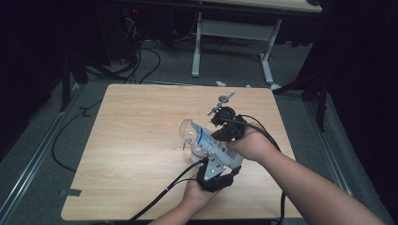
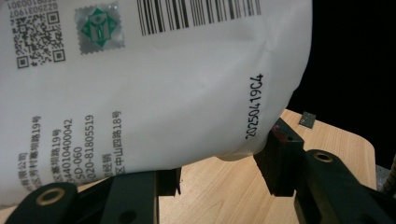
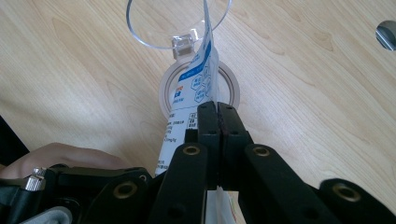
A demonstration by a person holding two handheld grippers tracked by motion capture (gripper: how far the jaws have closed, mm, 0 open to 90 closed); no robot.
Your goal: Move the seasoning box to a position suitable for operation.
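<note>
A white pouch (image 1: 210, 140) with blue print and a barcode hangs tilted over a clear jar (image 1: 189, 132) on the wooden table (image 1: 141, 140). My right gripper (image 3: 218, 116) is shut on the pouch's (image 3: 196, 88) thin upper edge. Below that edge are the jar's white ring mouth (image 3: 231, 81) and its clear flip lid (image 3: 163, 23), which stands open. My left gripper (image 2: 219, 172) grips the bulging body of the pouch (image 2: 154, 93), with a pad against each side. In the high view the left gripper (image 1: 220, 161) is nearer me and the right gripper (image 1: 219, 133) is behind the pouch.
A small dark square (image 2: 308, 120) lies near a table corner. A white desk frame (image 1: 232, 33) and loose cables (image 1: 141, 65) sit on the floor beyond the table. Bare wood stretches to the left of the jar.
</note>
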